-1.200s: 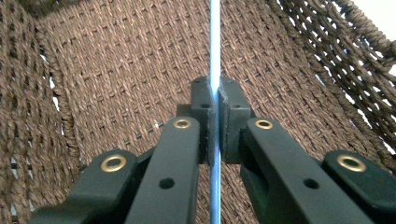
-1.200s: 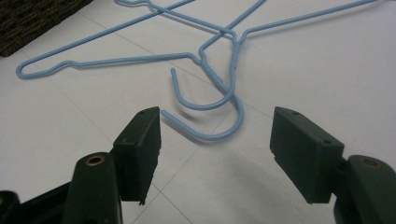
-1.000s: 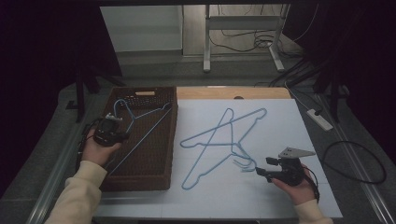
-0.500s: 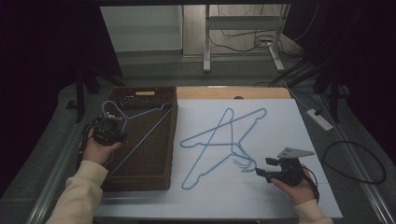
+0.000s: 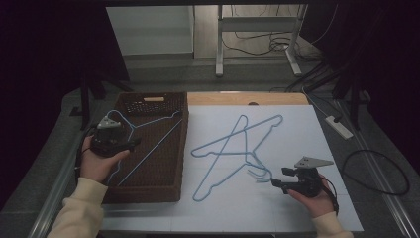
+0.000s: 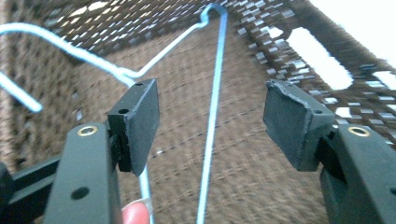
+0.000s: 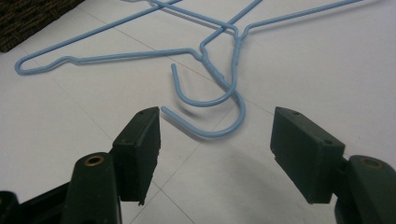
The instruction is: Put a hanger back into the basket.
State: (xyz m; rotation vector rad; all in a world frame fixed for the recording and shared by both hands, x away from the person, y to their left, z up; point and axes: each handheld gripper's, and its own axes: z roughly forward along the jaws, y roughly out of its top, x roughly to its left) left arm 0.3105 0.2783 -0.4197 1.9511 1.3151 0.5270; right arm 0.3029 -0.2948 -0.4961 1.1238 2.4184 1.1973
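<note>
Blue wire hanger (image 5: 148, 136) lying in the dark woven basket (image 5: 163, 193) at left, hook toward the far-left corner, one straight wire running diagonally across the basket floor. Left gripper (image 5: 131, 145) above the basket's left side, jaws just opened wide, nothing clamped; in the left gripper view the hanger wire (image 6: 212, 116) passes between the pads (image 6: 140, 121) untouched. Two more blue hangers (image 5: 237, 148) crossed on the white sheet (image 5: 297, 124) at centre, hooks (image 7: 210, 109) overlapping at the near right. Right gripper (image 5: 275, 182) just near of those hooks, jaws spread wide, empty, pointing at them. Handling guess: thin, light, stiff but springy wire, smooth coating so likely slippery in flat pads; tangling at the hooks probable. Best hold at the twisted neck below the hook (image 7: 219, 77), or mid-shoulder wire. Whether the two hooks are actually interlocked or only overlapping, hard to tell.
</note>
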